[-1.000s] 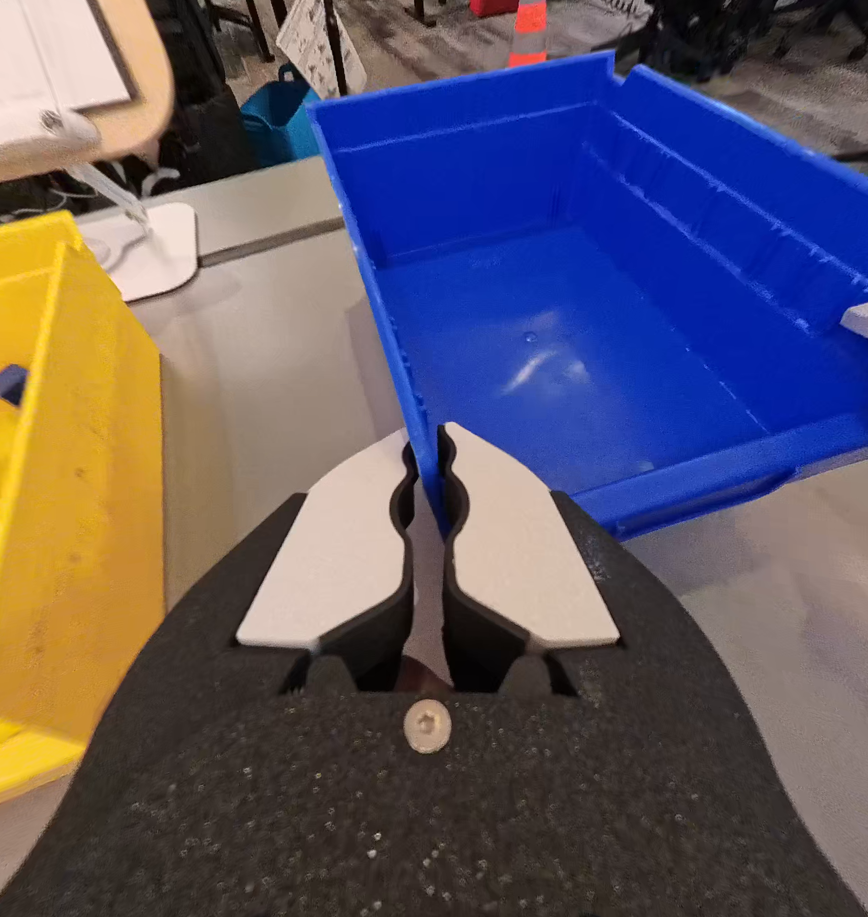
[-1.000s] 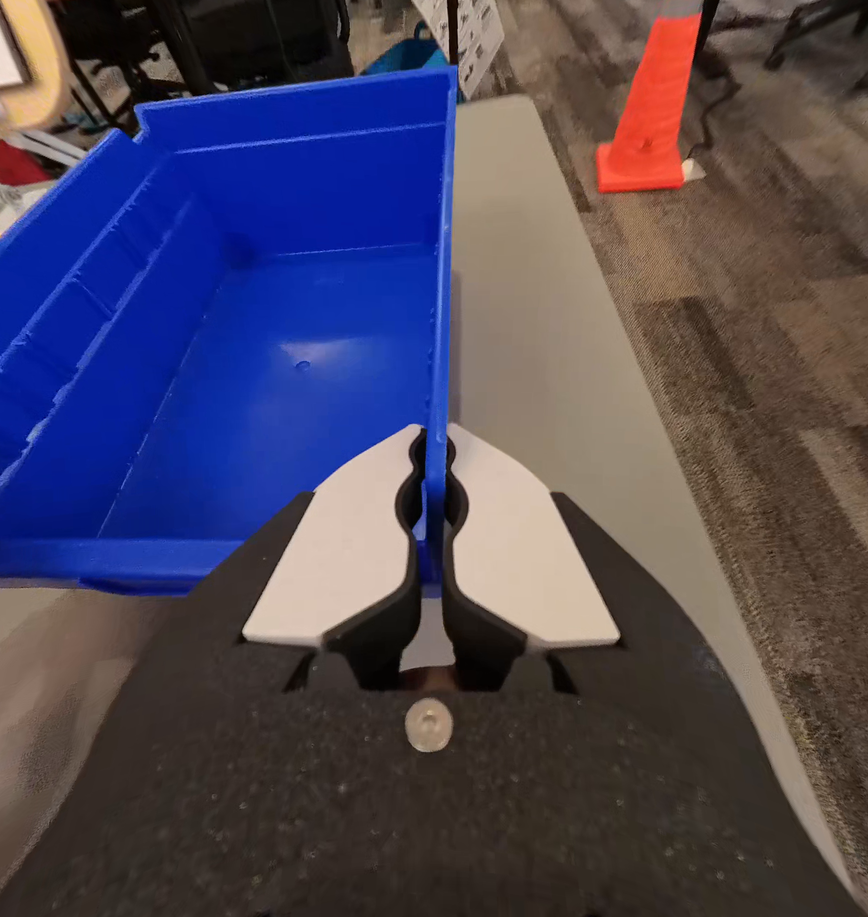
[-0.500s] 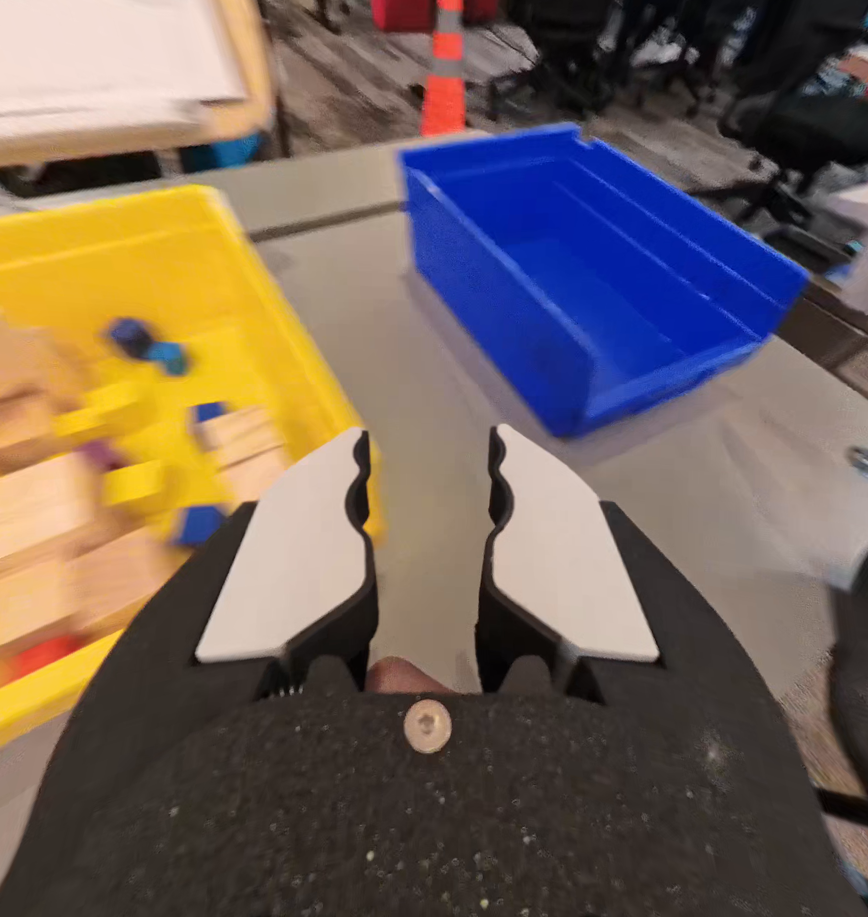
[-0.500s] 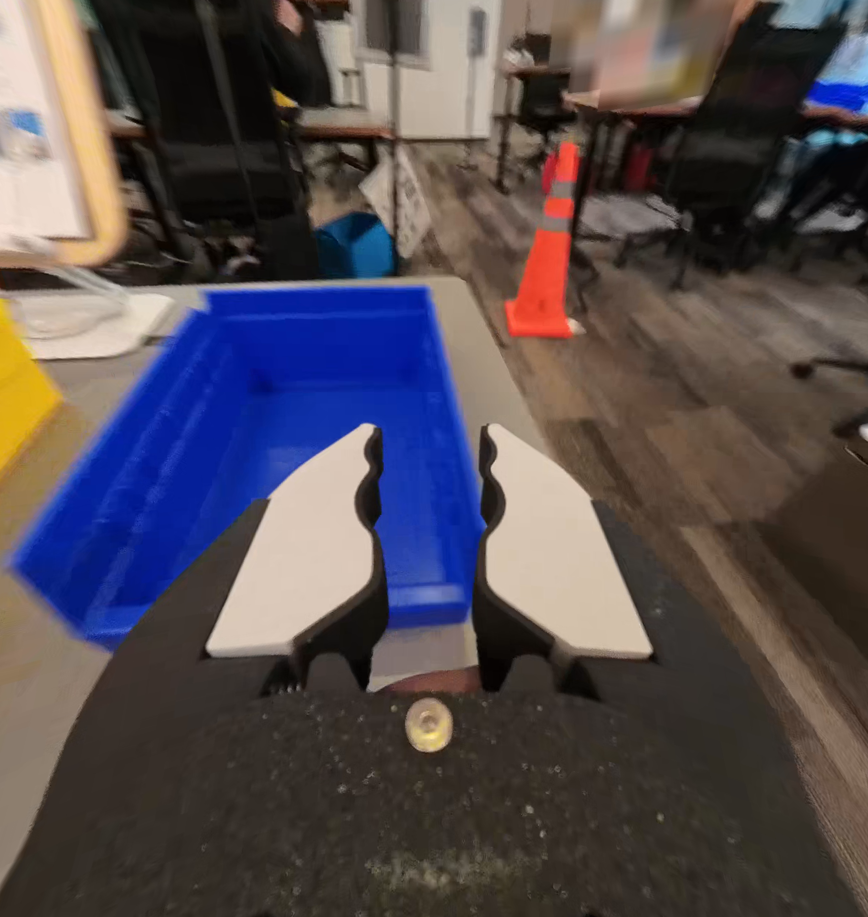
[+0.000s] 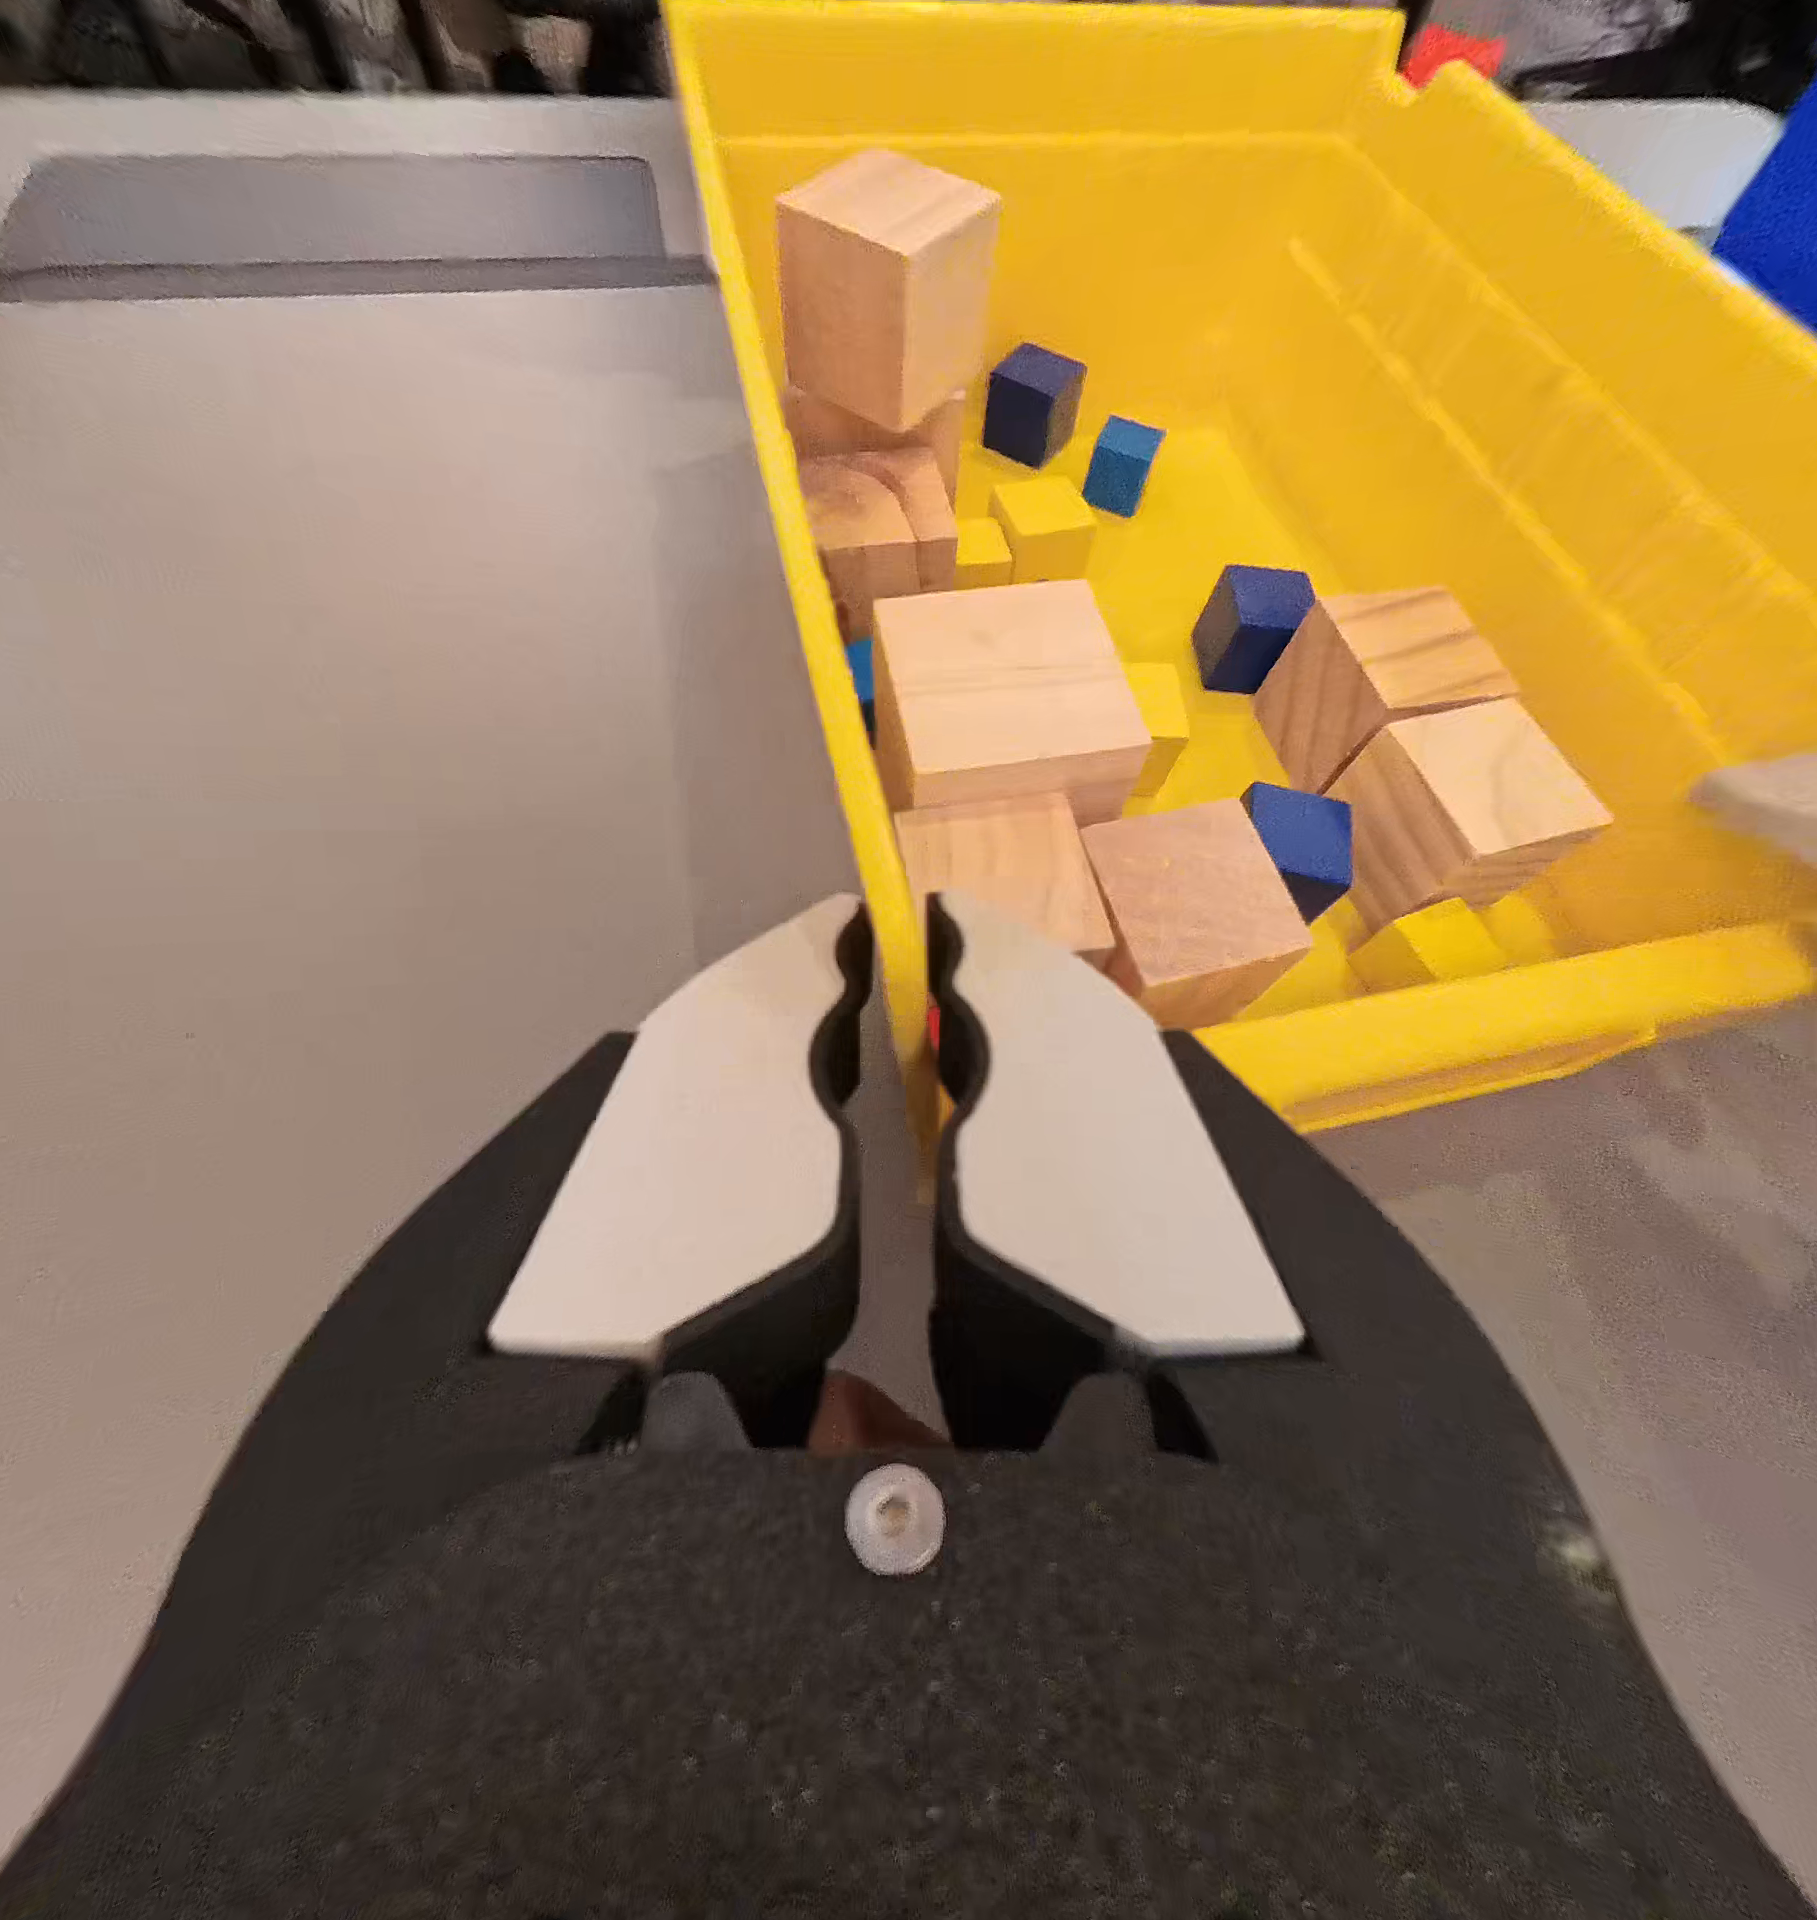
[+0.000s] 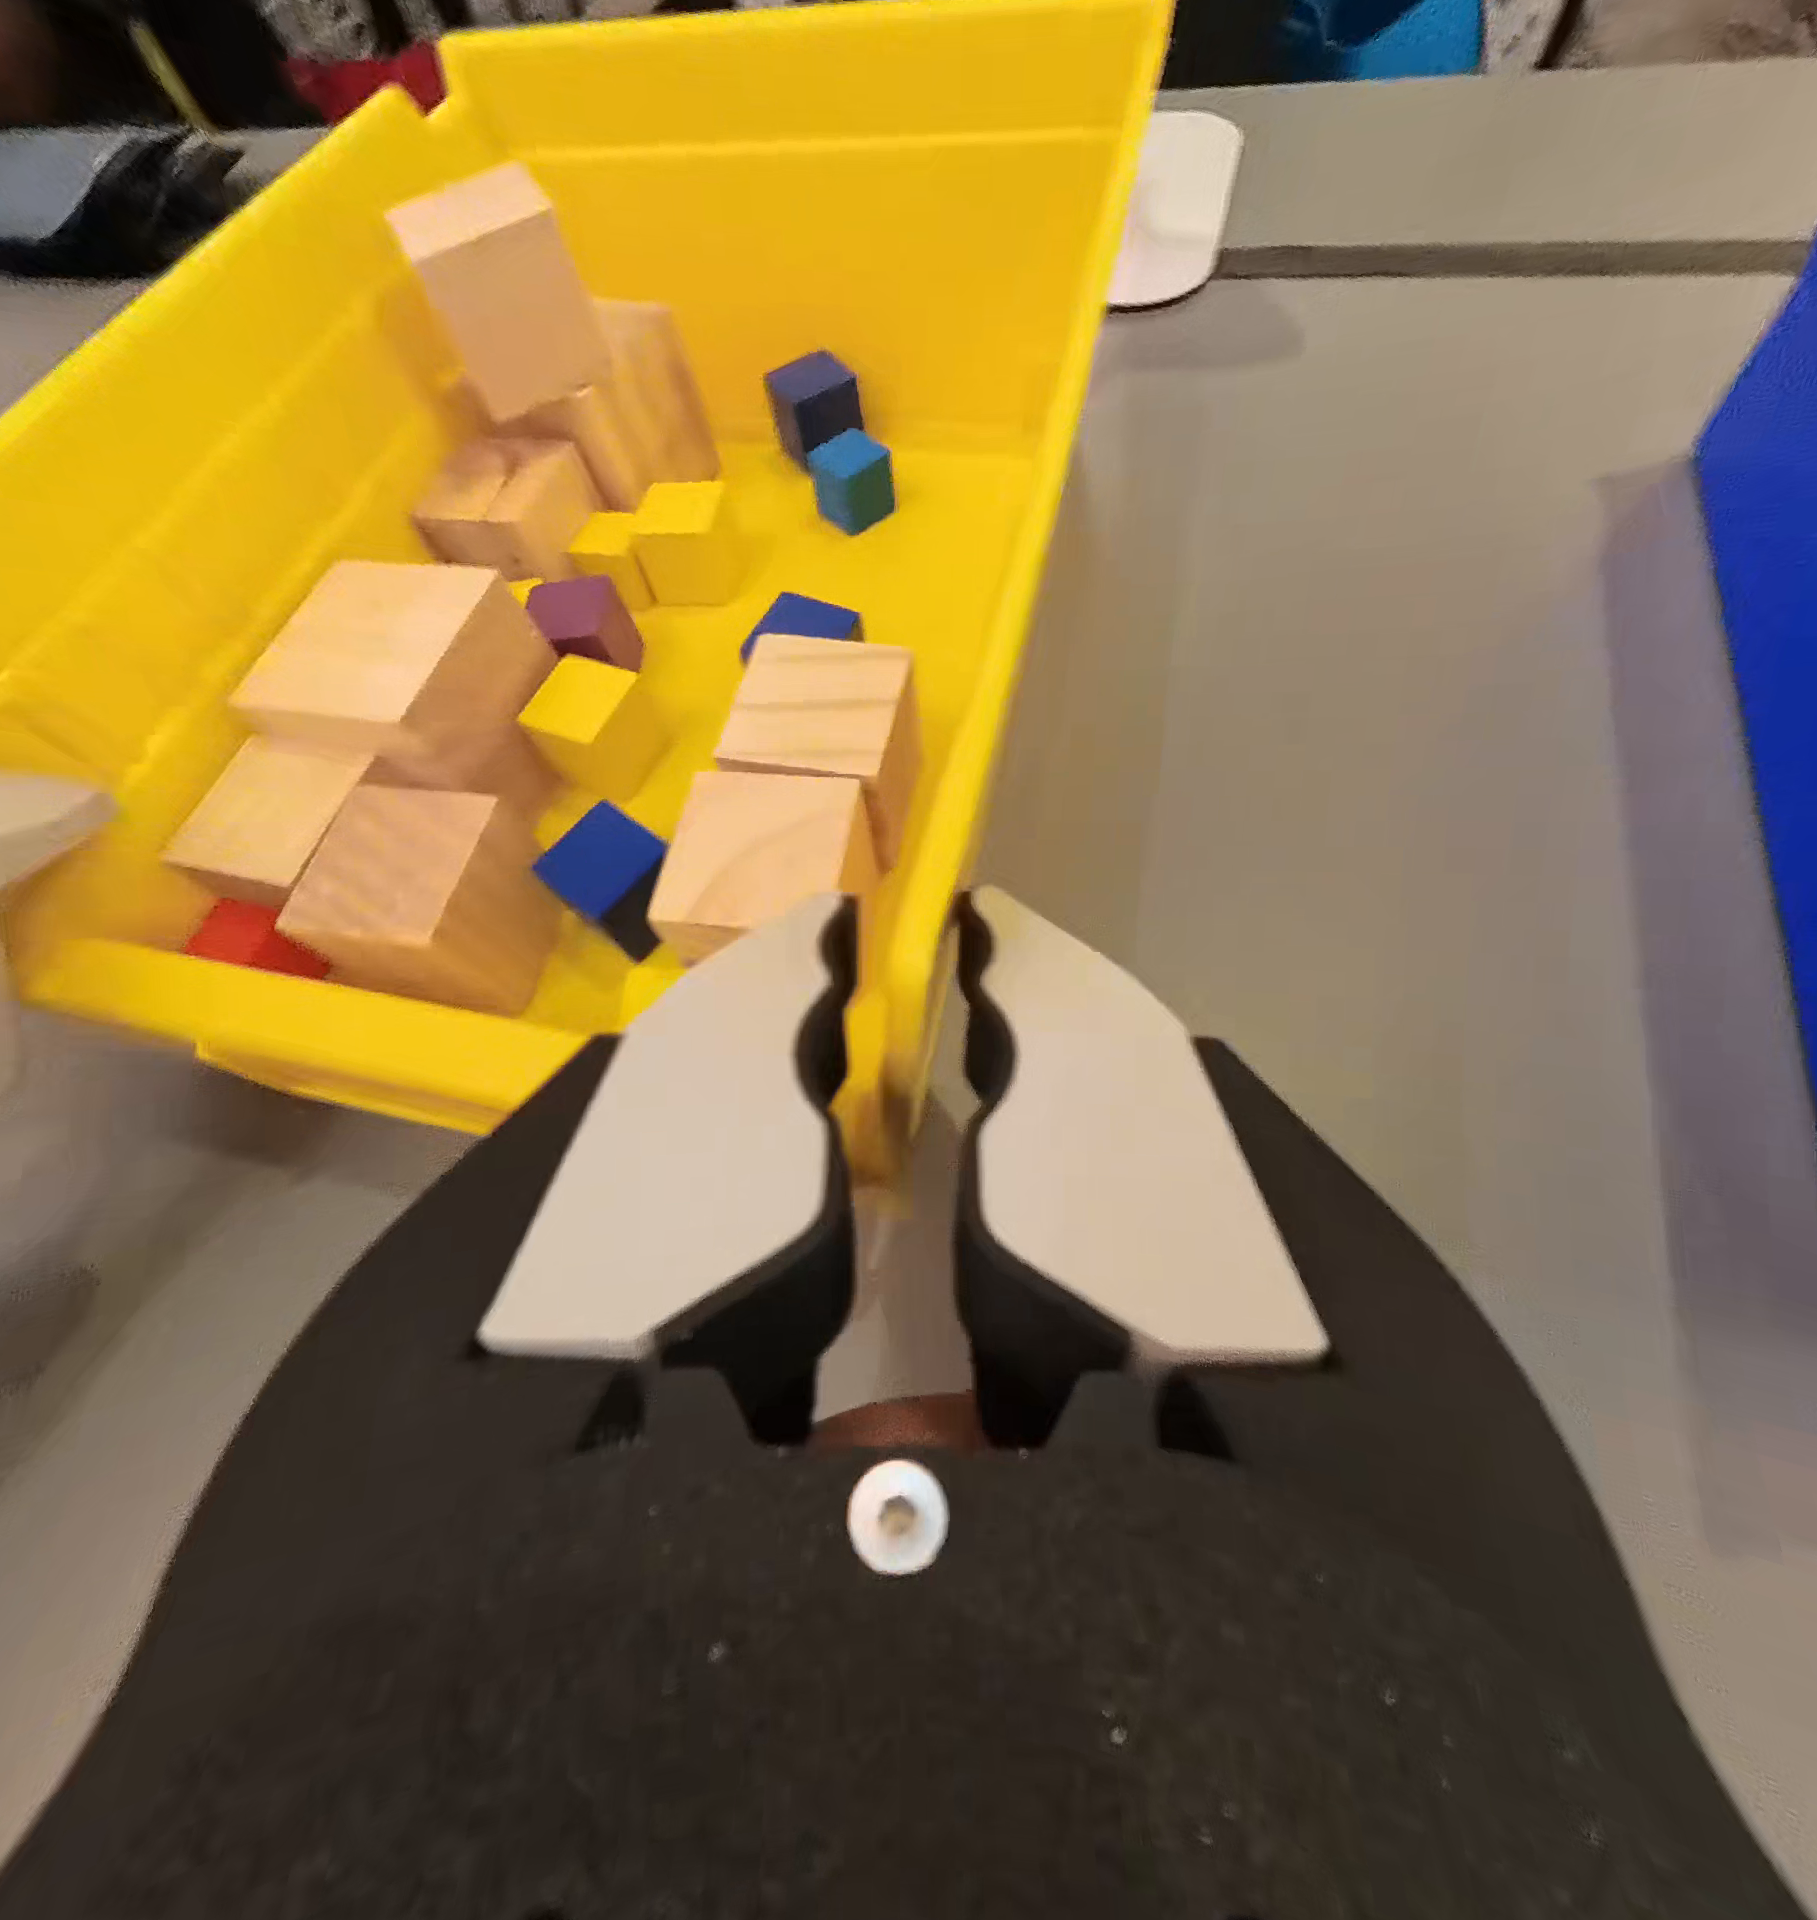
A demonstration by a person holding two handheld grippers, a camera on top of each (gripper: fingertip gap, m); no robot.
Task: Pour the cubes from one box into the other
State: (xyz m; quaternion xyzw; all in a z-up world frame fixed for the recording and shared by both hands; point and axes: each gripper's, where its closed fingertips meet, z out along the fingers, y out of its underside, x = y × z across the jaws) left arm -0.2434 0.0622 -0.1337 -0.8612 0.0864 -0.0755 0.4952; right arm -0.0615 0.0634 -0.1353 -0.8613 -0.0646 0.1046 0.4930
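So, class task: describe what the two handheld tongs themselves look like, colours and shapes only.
Both match. The left tongs and right tongs each have a broad black body with a grainy, speckled surface, narrowing toward two flat pale grey fingers with black, wavy inner edges. A small pale screw sits centred behind the fingers. No cables, markings or sleeves show.

- The grey table [image 6: 1351, 727] spreads wide under me, bare and matte.
- A dark seam [image 5: 312, 281] crosses the table at its far side.
- A flat white base [image 6: 1179, 208] rests on the table near its far edge, just before that seam.
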